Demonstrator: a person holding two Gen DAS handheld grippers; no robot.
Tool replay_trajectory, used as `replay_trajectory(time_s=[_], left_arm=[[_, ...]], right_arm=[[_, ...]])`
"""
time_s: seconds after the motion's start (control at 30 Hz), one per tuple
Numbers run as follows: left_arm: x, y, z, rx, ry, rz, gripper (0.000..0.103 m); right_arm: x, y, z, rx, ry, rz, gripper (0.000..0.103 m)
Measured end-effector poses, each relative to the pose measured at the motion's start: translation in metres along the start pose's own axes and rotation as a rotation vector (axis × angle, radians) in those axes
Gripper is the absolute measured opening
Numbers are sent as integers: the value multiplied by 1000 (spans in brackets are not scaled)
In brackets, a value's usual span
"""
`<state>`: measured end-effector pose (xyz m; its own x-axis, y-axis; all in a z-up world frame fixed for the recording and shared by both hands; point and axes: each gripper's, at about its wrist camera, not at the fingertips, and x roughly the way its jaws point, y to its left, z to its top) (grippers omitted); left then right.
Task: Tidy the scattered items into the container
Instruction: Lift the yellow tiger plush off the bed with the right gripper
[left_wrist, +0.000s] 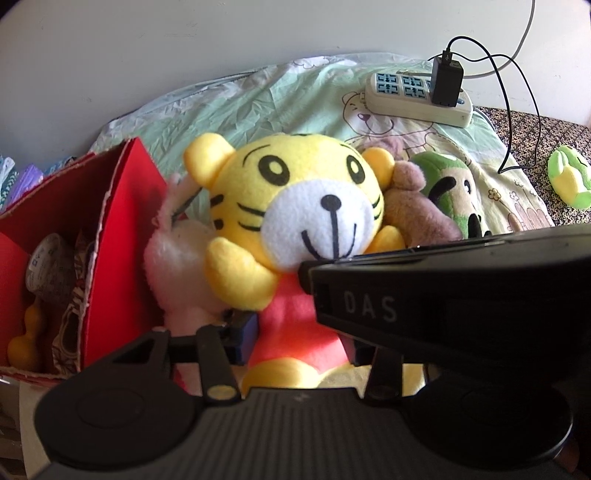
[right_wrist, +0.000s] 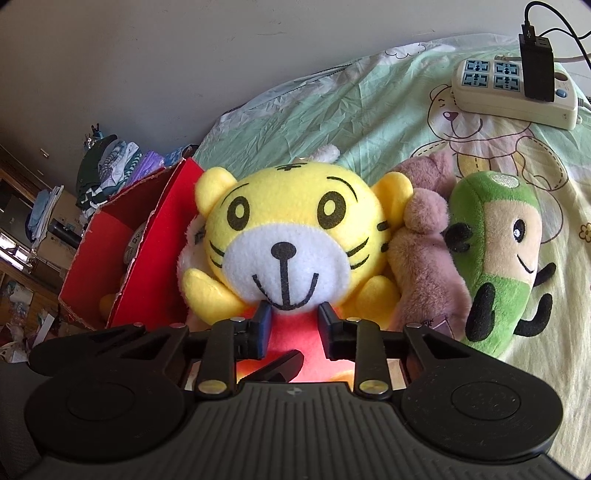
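A yellow tiger plush (left_wrist: 295, 192) (right_wrist: 291, 236) in a red shirt lies on the bedsheet, facing both cameras. My right gripper (right_wrist: 295, 321) is shut on its red body just under the chin. Its black housing (left_wrist: 461, 295) crosses the left wrist view. My left gripper (left_wrist: 301, 343) stands open, its fingers wide on either side of the tiger's lower body. The red cardboard box (left_wrist: 122, 236) (right_wrist: 147, 280) stands open just left of the tiger, with a tape roll (left_wrist: 48, 269) and a yellow toy (left_wrist: 26, 343) inside.
A pink-white plush (left_wrist: 177, 266) leans between tiger and box. A mauve plush (right_wrist: 424, 266) and a green plush (right_wrist: 498, 258) lie right of the tiger. A small green-yellow toy (left_wrist: 569, 177) lies farther right. A power strip (right_wrist: 513, 92) with charger and cable sits behind.
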<state>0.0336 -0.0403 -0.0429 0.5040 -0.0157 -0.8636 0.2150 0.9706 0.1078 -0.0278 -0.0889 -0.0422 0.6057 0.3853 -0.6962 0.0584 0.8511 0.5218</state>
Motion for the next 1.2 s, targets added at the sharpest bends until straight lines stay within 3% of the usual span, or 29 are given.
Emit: replay_trajectory(time_s=[0.2,0.37,0.47,0.57,0.67,0.73,0.8,0.83,0.87,0.93,1.0,1.03,1.2], left_arm=[[-17,-4,3,21,-26,6,38],[-33,-7,8,37,-43,-5,30],[-50,-6,8,44,-68,-42,6],[-63,-3,8,41,-87,-73,1],[-65,8,3,23,-102,-79,0],[-56,19,-4,15,-88,-60,15],[-46,33,-16,17,-79,-62,19],[-42,39,-22,21,-75,-80,21],[-40,43,-27,35,-71,-99,30],[-38,45,-32,64,-84,-128,51],[-37,44,-31,87,-124,-180,75],[-34,41,-29,97,-137,-207,78],[-6,32,-21,112,-96,-264,77]], right_arm=[[-15,3,-4,9,-19,46,7],[-27,4,-6,27,-46,62,4],[-39,6,-4,56,-68,131,1],[-47,24,-2,23,-90,192,1],[-43,37,-1,-9,-112,170,1],[-37,31,1,26,-120,141,8],[-35,26,-2,32,-145,45,21],[-37,24,-5,23,-167,-6,34],[-39,22,-9,16,-185,-45,49],[-41,17,-14,24,-198,-94,66],[-38,15,-15,16,-194,-90,66],[-34,16,-14,14,-193,-97,66],[-3,16,-8,15,-153,-109,70]])
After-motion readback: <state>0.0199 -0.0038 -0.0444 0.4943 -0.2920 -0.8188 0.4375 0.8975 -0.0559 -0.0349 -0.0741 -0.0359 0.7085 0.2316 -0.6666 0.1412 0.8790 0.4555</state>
